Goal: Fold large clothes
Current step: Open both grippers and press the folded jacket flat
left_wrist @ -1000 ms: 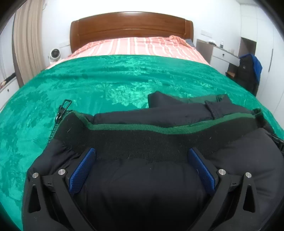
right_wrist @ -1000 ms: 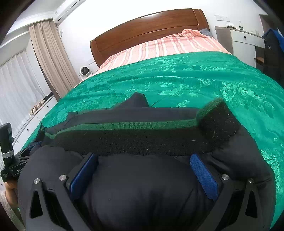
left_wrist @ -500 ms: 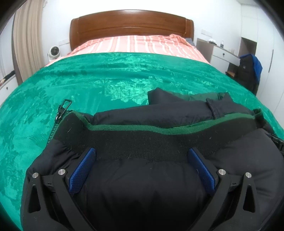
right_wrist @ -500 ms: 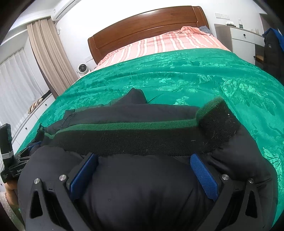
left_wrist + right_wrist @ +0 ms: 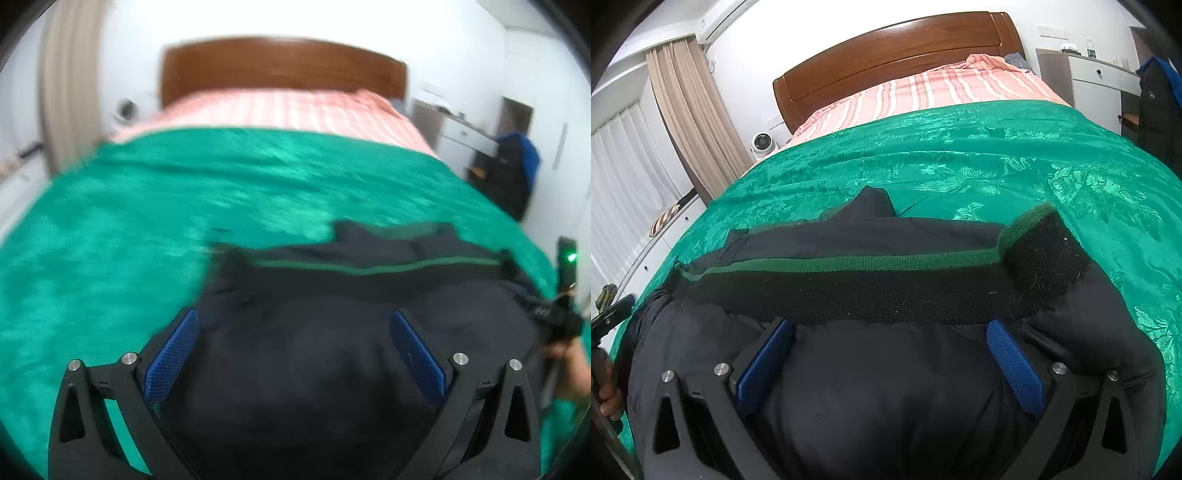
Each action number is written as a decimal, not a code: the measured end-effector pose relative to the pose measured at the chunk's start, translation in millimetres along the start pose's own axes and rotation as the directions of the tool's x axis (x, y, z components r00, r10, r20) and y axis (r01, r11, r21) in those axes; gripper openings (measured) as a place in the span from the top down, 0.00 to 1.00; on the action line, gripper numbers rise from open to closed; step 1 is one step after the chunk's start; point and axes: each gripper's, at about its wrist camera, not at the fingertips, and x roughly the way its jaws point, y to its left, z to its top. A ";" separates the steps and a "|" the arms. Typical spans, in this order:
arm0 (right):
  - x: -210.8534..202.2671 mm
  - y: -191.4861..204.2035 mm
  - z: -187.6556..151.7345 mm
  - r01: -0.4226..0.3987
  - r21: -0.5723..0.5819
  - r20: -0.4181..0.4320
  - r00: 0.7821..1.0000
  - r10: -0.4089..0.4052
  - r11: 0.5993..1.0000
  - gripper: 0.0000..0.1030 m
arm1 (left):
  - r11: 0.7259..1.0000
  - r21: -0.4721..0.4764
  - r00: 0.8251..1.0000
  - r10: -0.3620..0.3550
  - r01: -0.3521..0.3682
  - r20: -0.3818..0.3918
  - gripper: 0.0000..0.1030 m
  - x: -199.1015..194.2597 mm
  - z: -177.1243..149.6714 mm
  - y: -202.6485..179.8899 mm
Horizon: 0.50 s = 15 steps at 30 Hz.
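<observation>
A black puffer jacket [image 5: 332,369] with a black knit hem band edged in green [image 5: 886,291] lies folded near the foot of a bed. My left gripper [image 5: 295,339] is open over its left part, blue pads wide apart, the view blurred. My right gripper [image 5: 890,347] is open over its right part, pads [image 5: 1015,373] pressed into the puffy fabric just behind the band. The right gripper and its hand show at the left view's right edge [image 5: 561,325].
The bed has a green patterned cover [image 5: 997,147], a pink striped sheet [image 5: 923,92] and a wooden headboard [image 5: 894,48]. A white dresser and a hanging dark jacket [image 5: 1156,103] stand to the right. Curtains [image 5: 690,110] and a small fan [image 5: 762,144] are on the left.
My left gripper has pulled back and shifted left; the jacket's hem band now sits farther from its pads and bed cover shows under its left finger. The right gripper has barely moved.
</observation>
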 end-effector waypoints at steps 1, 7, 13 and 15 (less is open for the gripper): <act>-0.3 0.7 1.1 0.003 0.000 -0.006 1.000 -0.003 1.000 0.00 | 0.999 0.001 0.999 0.040 -0.040 -0.013 0.01 3.0 -8.4 6.7; -45.3 17.1 6.9 0.058 0.042 0.012 0.998 -0.059 0.997 0.01 | 0.993 -0.118 0.987 -0.012 -0.007 -0.161 0.00 48.8 -48.3 36.9; -128.7 23.8 -33.1 0.033 0.003 0.169 0.985 -0.033 0.999 0.01 | 0.994 -0.112 0.986 -0.016 -0.003 -0.164 0.00 56.4 -49.0 35.0; -125.8 3.2 -47.3 0.079 0.026 0.146 0.986 -0.082 0.997 0.01 | 0.992 -0.127 0.985 -0.030 0.009 -0.167 0.00 58.6 -49.8 38.4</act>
